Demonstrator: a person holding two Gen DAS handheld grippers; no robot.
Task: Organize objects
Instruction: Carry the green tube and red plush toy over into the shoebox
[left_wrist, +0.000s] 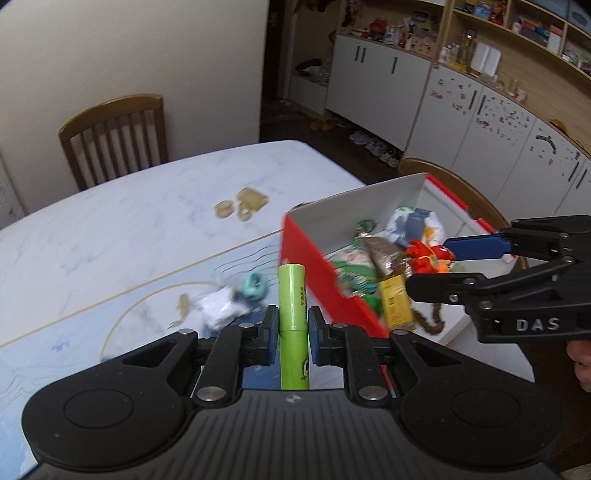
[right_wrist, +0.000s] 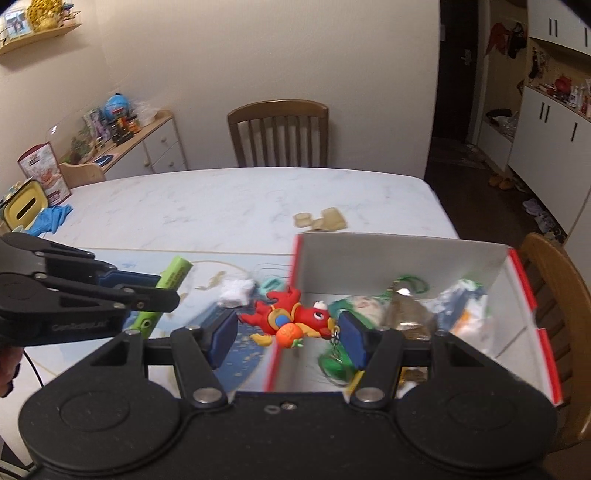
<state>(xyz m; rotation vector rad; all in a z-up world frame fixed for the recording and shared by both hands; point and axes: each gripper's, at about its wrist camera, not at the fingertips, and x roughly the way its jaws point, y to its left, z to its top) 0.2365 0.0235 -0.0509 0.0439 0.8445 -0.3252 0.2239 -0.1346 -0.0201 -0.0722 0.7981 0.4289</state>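
Left wrist: left tongs (left_wrist: 292, 334) clamp green tube (left_wrist: 292, 295).

Ahead of left fingers (left_wrist: 291, 325): bare table (left_wrist: 147, 206), open.
Right of them: red box (left_wrist: 317, 280) wall blocks.
Box interior: seemingly crowded.

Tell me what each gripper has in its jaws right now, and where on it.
Left gripper: green tube, clamped near mid-length. Right gripper: red dragon keychain toy, held end to end, tail and head against the pads.
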